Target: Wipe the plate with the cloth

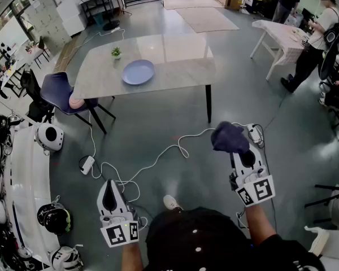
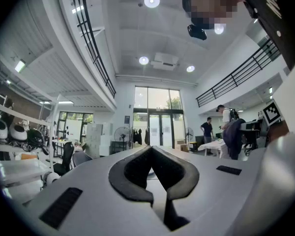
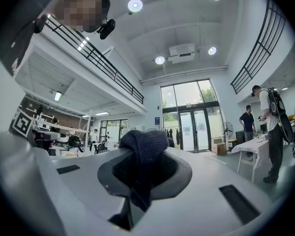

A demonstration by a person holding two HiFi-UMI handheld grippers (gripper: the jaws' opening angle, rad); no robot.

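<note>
A pale blue plate (image 1: 138,71) lies on the grey table (image 1: 175,58) far ahead in the head view. My right gripper (image 1: 231,141) is held well short of the table, shut on a dark blue cloth (image 1: 230,137) that bunches over its jaw tips (image 3: 143,146). My left gripper (image 1: 109,195) is lower and closer to my body, shut with nothing between its jaws (image 2: 151,168). Both grippers point roughly level toward the table. The plate is barely visible in the gripper views.
A small potted plant (image 1: 116,52) stands on the table by the plate. A blue chair (image 1: 61,93) sits at the table's left. White cables (image 1: 158,160) run over the floor between me and the table. Shelves with helmets (image 1: 22,196) line the left. People stand at the far-right table (image 1: 282,35).
</note>
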